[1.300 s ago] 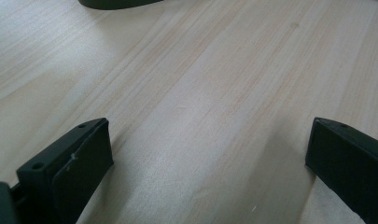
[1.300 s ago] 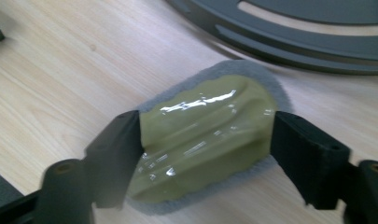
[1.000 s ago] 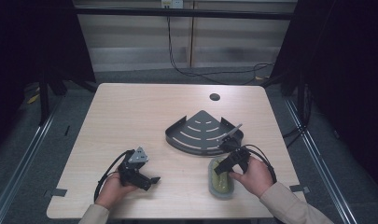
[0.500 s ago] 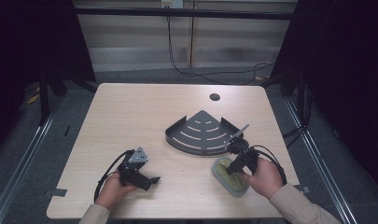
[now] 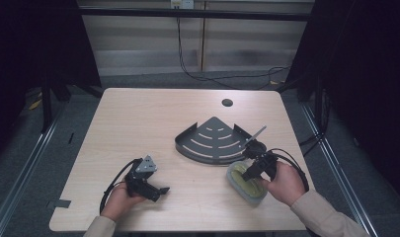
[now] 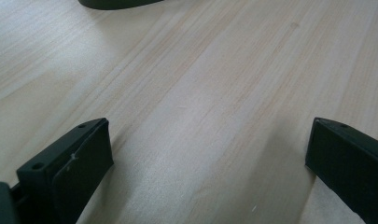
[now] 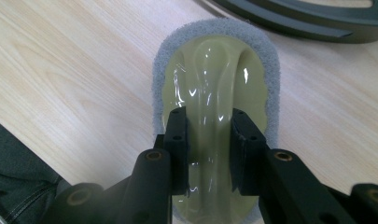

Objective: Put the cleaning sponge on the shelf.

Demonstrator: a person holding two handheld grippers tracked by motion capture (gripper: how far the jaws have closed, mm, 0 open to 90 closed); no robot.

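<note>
While your right tongs (image 7: 209, 135) point down at the scrubbing pad (image 7: 217, 74), their two black jaws are clamped on the raised ridge that runs along the middle of its glossy yellow-green top. They have just been closing, and the ridge sits between them. A grey abrasive layer rims the yellow body on all sides in the right gripper view.

From the high view, the scrubbing pad (image 5: 244, 183) is at the near right of the surface (image 5: 138, 123), under your right hand (image 5: 282, 181) and just in front of the dark fan-shaped corner rack (image 5: 213, 140). The rack's curved front wall faces you, and its slotted floor is bare. A thin grey rod (image 5: 255, 135) sticks out from the rack's right edge, close above your right tongs (image 5: 251, 170).

Your left tongs (image 5: 160, 190) lie low at the near left of the surface, well apart from the pad and the rack, gripped by your left hand (image 5: 119, 197). In the left gripper view the jaws stand wide apart with nothing between them except bare wood grain.

A round hole (image 5: 227, 102) marks the far part of the surface, behind the rack.
</note>
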